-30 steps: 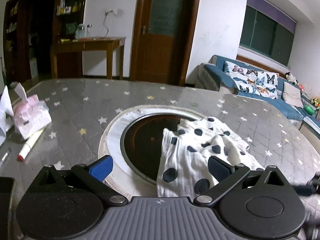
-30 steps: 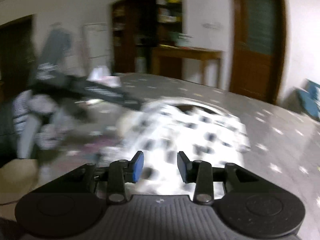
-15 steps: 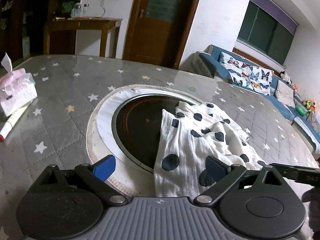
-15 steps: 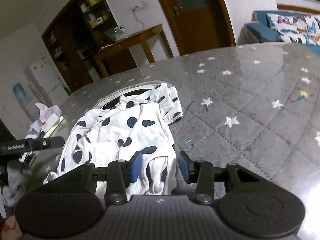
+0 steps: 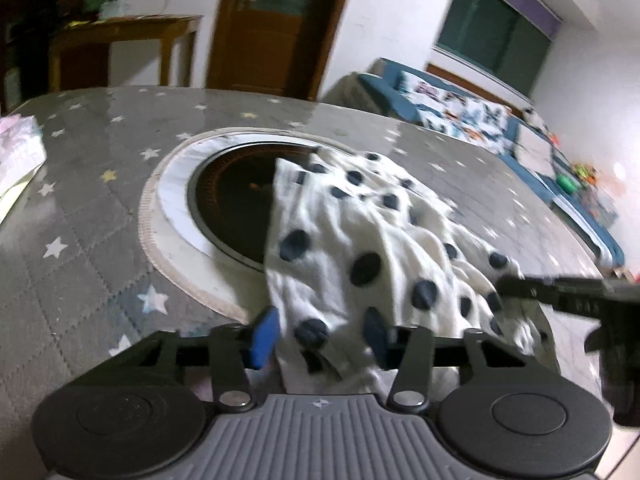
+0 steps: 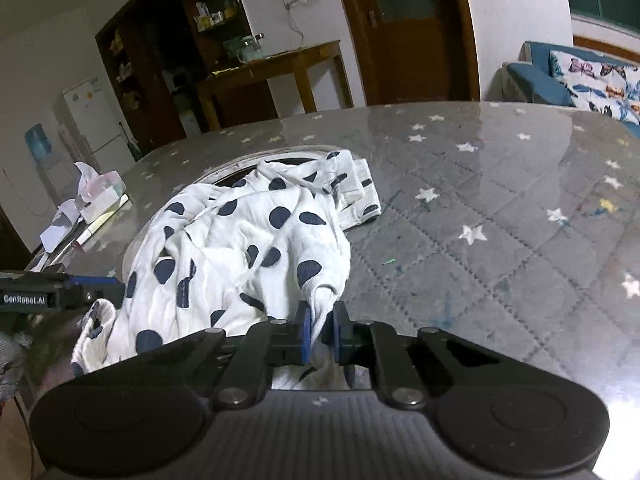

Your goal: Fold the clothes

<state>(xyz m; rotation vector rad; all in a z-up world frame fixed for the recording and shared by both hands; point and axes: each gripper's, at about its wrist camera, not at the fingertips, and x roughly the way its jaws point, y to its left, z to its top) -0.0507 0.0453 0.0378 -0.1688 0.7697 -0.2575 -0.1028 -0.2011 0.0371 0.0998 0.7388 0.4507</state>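
Note:
A white garment with dark blue dots (image 5: 360, 240) lies crumpled on the grey star-patterned table, partly over a round dark inset. My left gripper (image 5: 319, 338) is low at the garment's near edge; its jaws are closing, the cloth lies between the blue pads, and they still stand well apart. In the right wrist view the garment (image 6: 240, 248) spreads to the left. My right gripper (image 6: 321, 330) is closing its jaws onto a raised fold of it, and the pads pinch the cloth. The right gripper's fingers (image 5: 520, 286) show at the garment's right edge.
A round dark inset with a white ring (image 5: 224, 208) sits in the grey table cover (image 5: 80, 208). A tissue pack (image 6: 102, 192) and a marker (image 6: 90, 232) lie near the table's left side. Beyond stand a wooden side table (image 6: 272, 68) and a blue sofa (image 5: 460, 120).
The left gripper dipped toward the garment's near edge and its jaws narrowed around the cloth. The right gripper's jaws came together on a fold of the garment.

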